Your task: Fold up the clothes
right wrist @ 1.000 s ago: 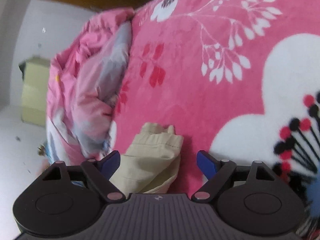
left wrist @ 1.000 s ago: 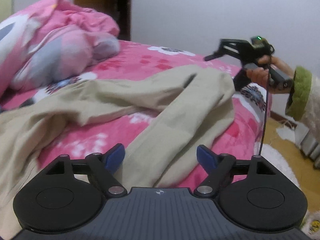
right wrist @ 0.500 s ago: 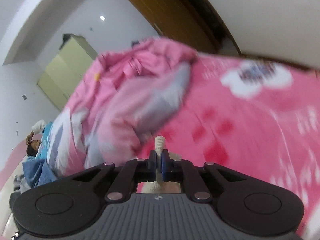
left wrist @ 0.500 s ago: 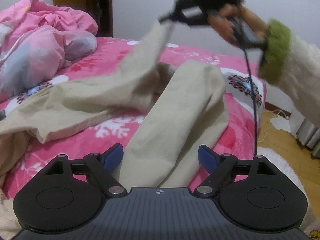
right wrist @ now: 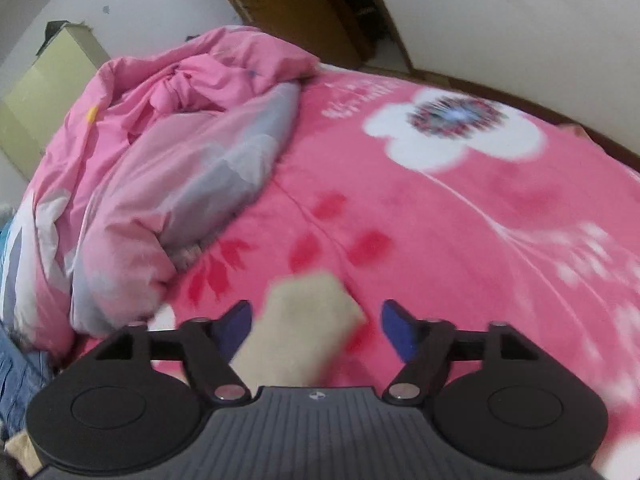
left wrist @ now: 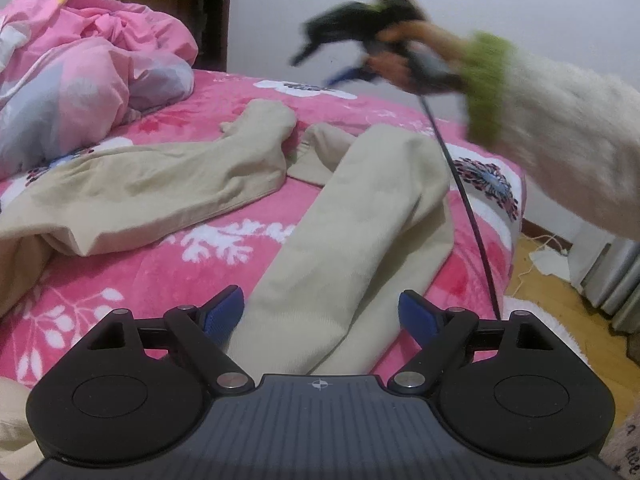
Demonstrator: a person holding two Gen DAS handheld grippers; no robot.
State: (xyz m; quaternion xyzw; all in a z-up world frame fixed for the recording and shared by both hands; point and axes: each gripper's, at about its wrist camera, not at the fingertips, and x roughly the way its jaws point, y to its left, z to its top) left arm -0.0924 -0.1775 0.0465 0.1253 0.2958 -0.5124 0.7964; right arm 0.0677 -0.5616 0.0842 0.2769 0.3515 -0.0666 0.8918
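Beige trousers (left wrist: 248, 176) lie spread across the pink floral blanket (left wrist: 152, 264) on the bed, and we take that blanket as our landmark. One leg runs from the blanket's near edge toward its middle and bends back on itself at the far end; the other stretches off toward the blanket's left side, its cuff pointing at the far edge. Between the two legs a strip of pink blanket shows.

Our left gripper (left wrist: 320, 310) hovers at the near edge of the blanket, its blue fingers (left wrist: 224, 312) spread wide on either side of the nearer leg, touching nothing that we can see.

Our right gripper (right wrist: 316, 326) hangs above the middle of the blanket with its fingers (right wrist: 396, 332) also spread apart; a blurred beige end of the trousers (right wrist: 308, 320) sits below the gap, and we cannot tell whether it touches either finger. In the left wrist view this gripper (left wrist: 320, 60) is a blur in the air over the blanket's far side, held by a hand (left wrist: 396, 60) in a pale fuzzy sleeve (left wrist: 560, 136) with a green cuff.

A crumpled pink quilt (left wrist: 80, 60) is heaped at the blanket's far left corner.
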